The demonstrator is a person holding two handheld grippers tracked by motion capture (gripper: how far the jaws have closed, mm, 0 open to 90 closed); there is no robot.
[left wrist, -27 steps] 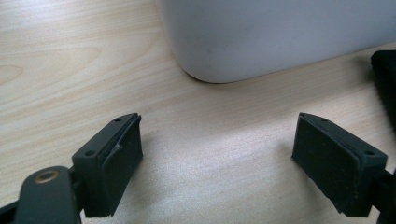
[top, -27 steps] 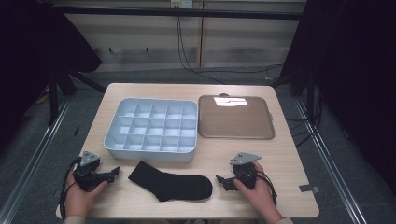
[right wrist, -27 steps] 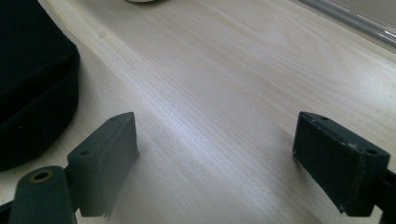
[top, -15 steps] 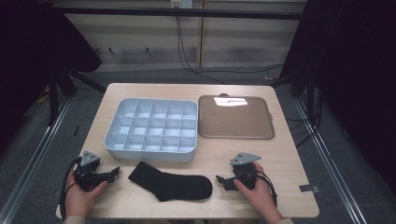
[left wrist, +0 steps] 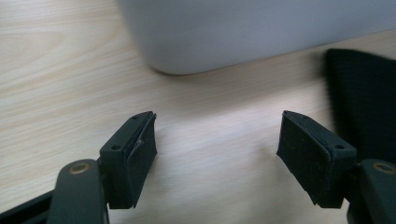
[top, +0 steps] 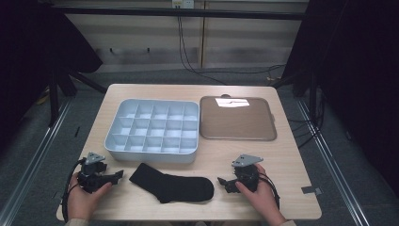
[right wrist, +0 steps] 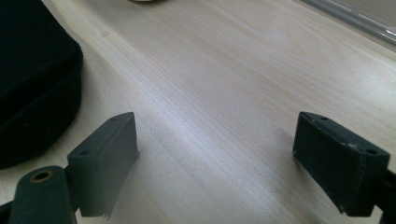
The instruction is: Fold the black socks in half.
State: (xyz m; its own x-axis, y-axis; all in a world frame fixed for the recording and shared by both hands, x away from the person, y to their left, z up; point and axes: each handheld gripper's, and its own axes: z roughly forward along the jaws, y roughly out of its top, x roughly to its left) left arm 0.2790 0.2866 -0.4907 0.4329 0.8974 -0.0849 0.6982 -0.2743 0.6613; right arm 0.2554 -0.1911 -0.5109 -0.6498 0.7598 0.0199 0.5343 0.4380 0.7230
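Observation:
A black sock (top: 171, 184) lies flat on the wooden table (top: 291, 155) near its front edge, toe end to the right. My left gripper (top: 117, 175) rests on the table left of the sock's cuff, held in a hand, jaws open with bare wood between them. In the left gripper view the gripper (left wrist: 217, 149) points at the sock (left wrist: 364, 107) and the box (left wrist: 257, 32). My right gripper (top: 224, 182) sits just right of the toe, open. In the right gripper view, the gripper (right wrist: 215, 154) has bare wood between its jaws and the sock (right wrist: 32, 79) at its left.
A pale blue box (top: 153, 151) divided into several compartments stands behind the sock. A brown tray (top: 237, 136) lies to the box's right, and its rim (right wrist: 355, 18) also appears in the right gripper view. A grey tape patch (top: 310, 190) sits near the table's front right corner.

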